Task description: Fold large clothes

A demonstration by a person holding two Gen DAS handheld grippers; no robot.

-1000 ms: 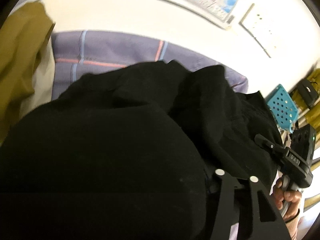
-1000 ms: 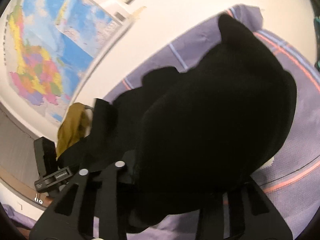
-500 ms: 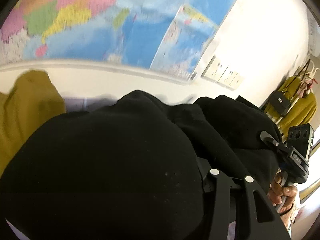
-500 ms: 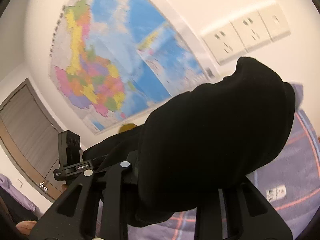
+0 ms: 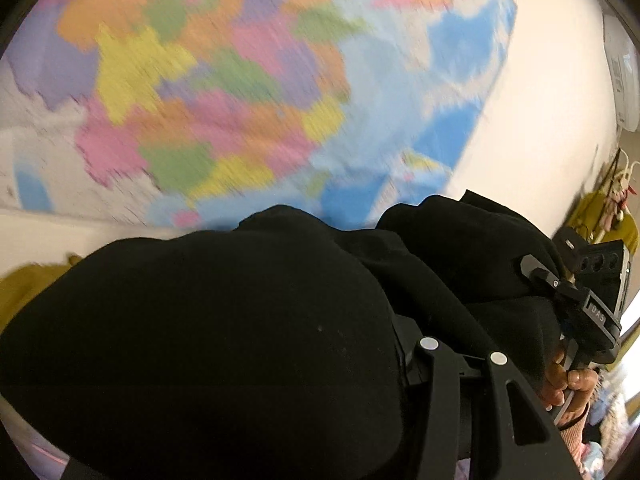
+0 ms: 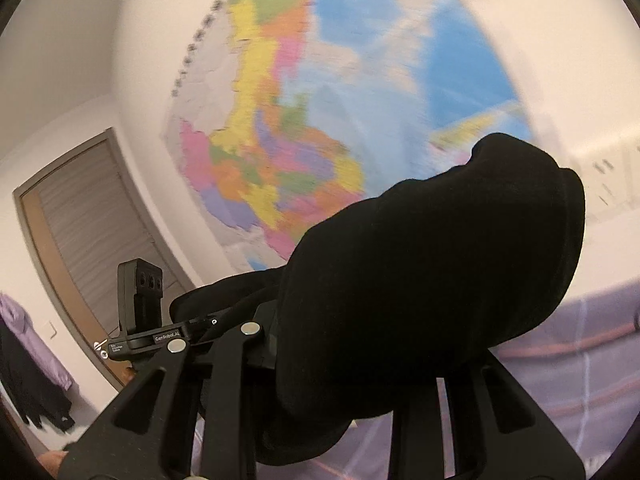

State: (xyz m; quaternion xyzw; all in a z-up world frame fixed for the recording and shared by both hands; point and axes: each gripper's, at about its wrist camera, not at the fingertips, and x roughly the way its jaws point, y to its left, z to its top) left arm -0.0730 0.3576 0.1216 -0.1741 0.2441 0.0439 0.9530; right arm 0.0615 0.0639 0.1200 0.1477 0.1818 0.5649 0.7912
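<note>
A large black garment [image 5: 224, 336] fills the lower half of the left wrist view and bulges over my left gripper [image 5: 400, 364], which is shut on it; the fingertips are hidden under the cloth. In the right wrist view the same black garment [image 6: 432, 280] drapes over my right gripper [image 6: 344, 392], which is shut on it too. Both grippers hold the garment high, side by side. The right gripper's body [image 5: 588, 304] shows at the right edge of the left wrist view; the left gripper's body [image 6: 140, 312] shows at the left of the right wrist view.
A coloured wall map [image 5: 248, 88] fills the background, also in the right wrist view [image 6: 288, 132]. A purple striped bed sheet [image 6: 568, 364] lies below. A mustard garment [image 5: 24, 288] sits at the left. A door [image 6: 80, 232] stands at the left. Wall sockets [image 6: 604, 184] show at the right.
Both grippers have lifted and tilted up with the black garment; the bed has dropped out of the left view and the wall map now fills both backgrounds.
</note>
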